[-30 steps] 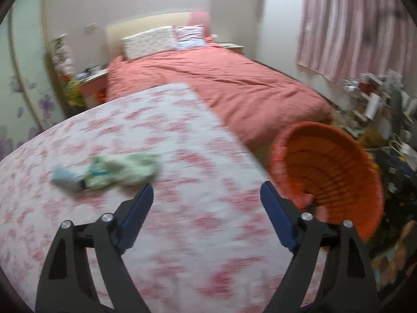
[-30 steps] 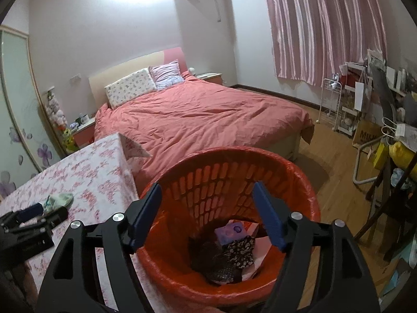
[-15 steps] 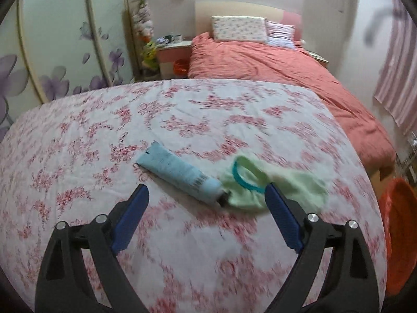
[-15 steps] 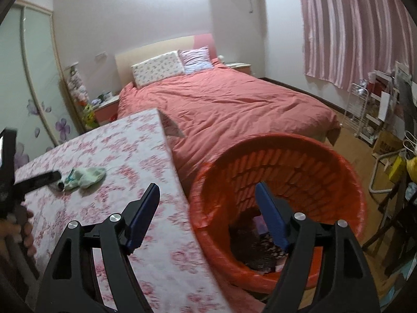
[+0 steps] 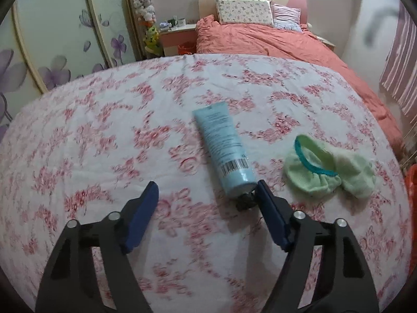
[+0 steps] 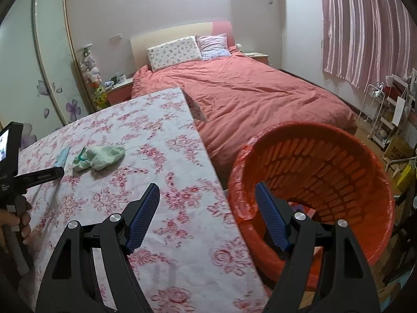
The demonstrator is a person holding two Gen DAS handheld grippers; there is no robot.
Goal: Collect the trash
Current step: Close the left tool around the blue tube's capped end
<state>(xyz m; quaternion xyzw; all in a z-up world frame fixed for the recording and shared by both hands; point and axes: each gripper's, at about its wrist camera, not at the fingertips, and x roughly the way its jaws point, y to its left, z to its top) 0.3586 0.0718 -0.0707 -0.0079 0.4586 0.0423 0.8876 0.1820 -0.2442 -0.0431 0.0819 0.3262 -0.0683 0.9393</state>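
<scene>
Since a second ago the left gripper [image 5: 207, 195] has swung away from the orange basket [image 6: 325, 156] and come in over the table [image 5: 91, 135], so the blue tube [image 5: 224, 148] now lies close ahead, its dark cap just beside the right fingertip. The jaws are spread wide and hold nothing. The tube lies flat on the pink-flowered cloth, cap end toward the gripper, with a pale green sock [image 5: 328, 167] near it on the right, apart from it. The right gripper [image 6: 207, 197] has shifted left too: it now hovers over the table edge with the basket at its right, jaws spread and empty. The basket stands beside the table, trash lying in its bottom. A red-covered bed [image 6: 247, 94] lies beyond.
</scene>
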